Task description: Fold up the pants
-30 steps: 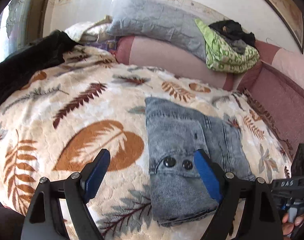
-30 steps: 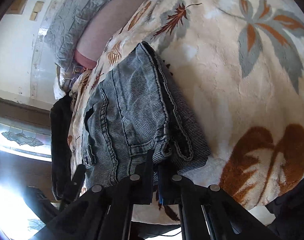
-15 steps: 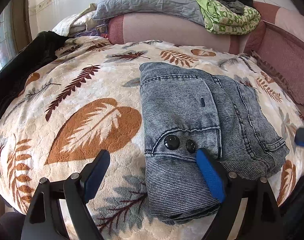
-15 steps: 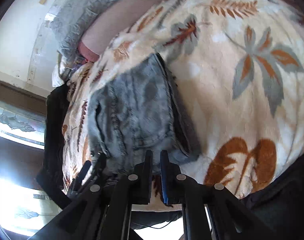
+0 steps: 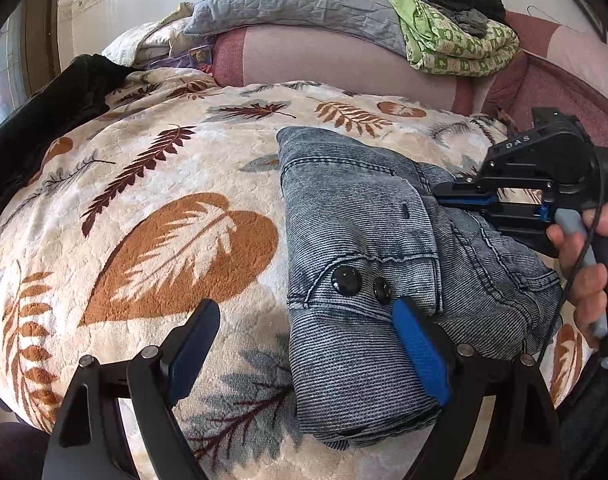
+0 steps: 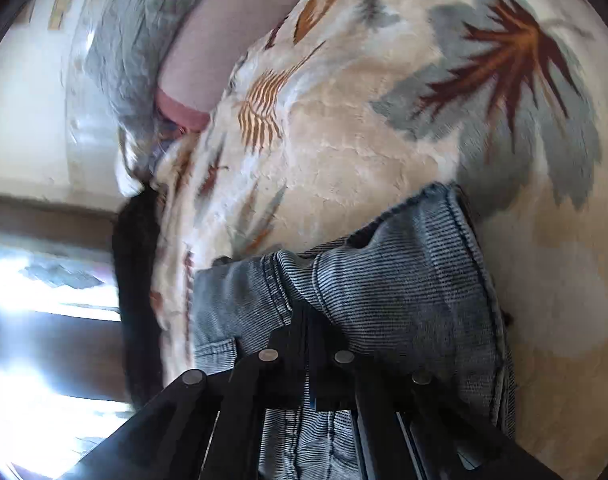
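pants (image 5: 367, 264): grey-blue denim, folded into a thick bundle, lying right of centre on the blanket; two dark buttons face up near the front edge
right gripper (image 5: 447, 196): fingers together, tips pressed on the top fold at the bundle's right side; whether any cloth sits between them, cannot tell
left gripper (image 5: 304, 344): fingers wide apart, hovering at the bundle's near edge
blanket (image 5: 176, 240): cream, leaf print
pillow (image 5: 300, 4): grey, far side
green cloth (image 5: 455, 40): bunched, far right
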